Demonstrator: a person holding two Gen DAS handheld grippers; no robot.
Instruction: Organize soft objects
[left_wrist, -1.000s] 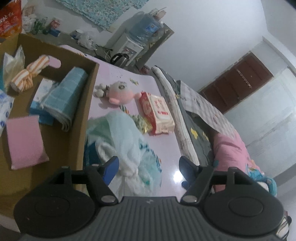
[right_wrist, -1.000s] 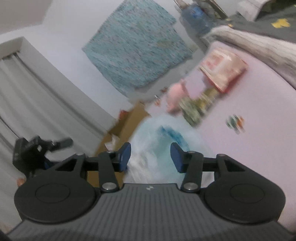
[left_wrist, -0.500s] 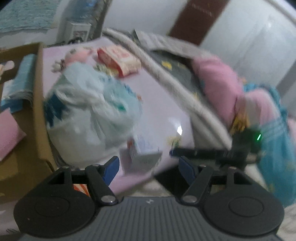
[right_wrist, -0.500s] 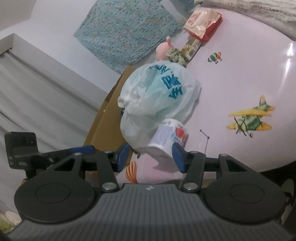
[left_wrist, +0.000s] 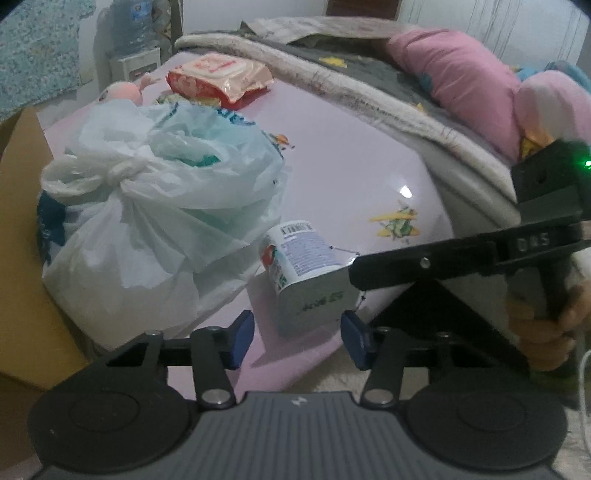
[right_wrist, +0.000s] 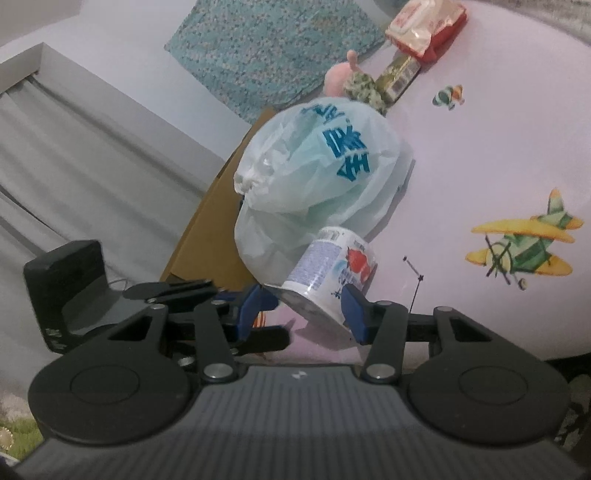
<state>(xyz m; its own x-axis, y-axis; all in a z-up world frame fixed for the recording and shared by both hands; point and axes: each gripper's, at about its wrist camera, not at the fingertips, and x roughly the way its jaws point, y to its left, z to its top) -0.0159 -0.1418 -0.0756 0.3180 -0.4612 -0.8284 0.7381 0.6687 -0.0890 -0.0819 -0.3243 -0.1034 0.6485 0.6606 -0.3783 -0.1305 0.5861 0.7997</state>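
A knotted white plastic bag (left_wrist: 155, 206) (right_wrist: 317, 177) with blue print lies on the pink table next to the cardboard box (left_wrist: 22, 258). A white tissue pack (left_wrist: 306, 266) (right_wrist: 332, 269) leans against it at the table's near edge. My left gripper (left_wrist: 297, 338) is open, its jaws on either side of the pack's near end. My right gripper (right_wrist: 301, 310) is open too, its jaws flanking the pack from the other side. Whether either touches the pack I cannot tell. A pink plush toy (left_wrist: 122, 90) (right_wrist: 338, 77) lies further back.
A red wet-wipes pack (left_wrist: 218, 79) (right_wrist: 424, 27) and a small patterned packet (right_wrist: 399, 77) lie at the table's far end. A bed with grey blanket (left_wrist: 369, 85) and pink pillows (left_wrist: 461, 85) runs along the table's right side. Grey curtains (right_wrist: 92, 177) hang behind the box.
Both grippers have swung down from over the box and bag to the table's near edge and now face the tissue pack from opposite sides. Both stay open.
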